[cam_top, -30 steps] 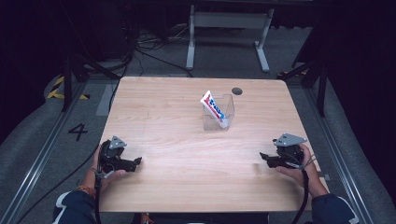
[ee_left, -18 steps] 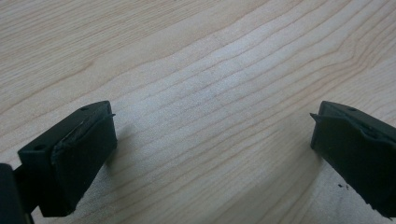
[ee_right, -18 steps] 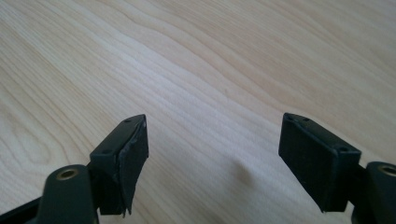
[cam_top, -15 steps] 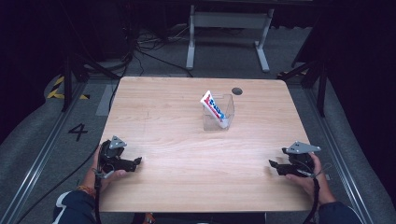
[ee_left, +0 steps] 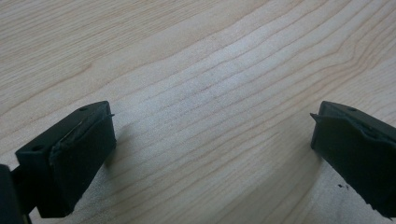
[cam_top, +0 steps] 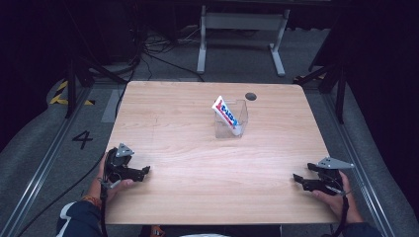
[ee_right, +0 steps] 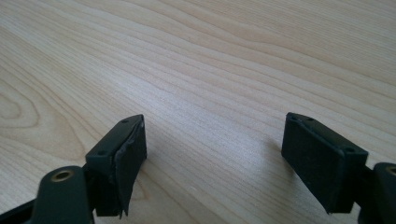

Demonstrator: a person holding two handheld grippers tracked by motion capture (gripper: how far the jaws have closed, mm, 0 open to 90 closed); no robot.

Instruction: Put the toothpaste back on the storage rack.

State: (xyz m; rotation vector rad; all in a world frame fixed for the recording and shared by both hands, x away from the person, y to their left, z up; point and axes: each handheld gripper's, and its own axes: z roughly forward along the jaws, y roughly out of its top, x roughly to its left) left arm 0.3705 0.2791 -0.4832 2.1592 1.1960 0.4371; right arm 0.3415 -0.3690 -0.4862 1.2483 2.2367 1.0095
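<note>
Versus a second ago: right tongs [cam_top: 300, 180] have shifted toward the near right corner of the tabletop [cam_top: 197, 128] and sit lower, closer to the near edge; their jaws have just been opening further, with bare wood between them. Left tongs [cam_top: 143, 172] unchanged, same spot near the near left corner, jaws wide apart, empty. Toothpaste tube [cam_top: 227, 114] and its holder haven't moved. Both gripper views look along open black jaws at wood grain close below; pads [ee_right: 128, 154] show some wear at the edges. Surface: light wood-grain tabletop, rounded corners, small dark round cable hole [cam_top: 250, 96] near the far edge, just right of the holder. Room: dark, grey floor, cables on the floor behind, white metal frame legs [cam_top: 242, 29] at the back, a "4" [cam_top: 82, 139] marked on the floor left, yellow-black tape [cam_top: 66, 94] beyond it. The tube: white with a red and blue label, leaning tilted in a clear plastic holder [cam_top: 236, 123], top end sticking out up-left, at centre-far of the tabletop, well apart from both tongs.
</note>
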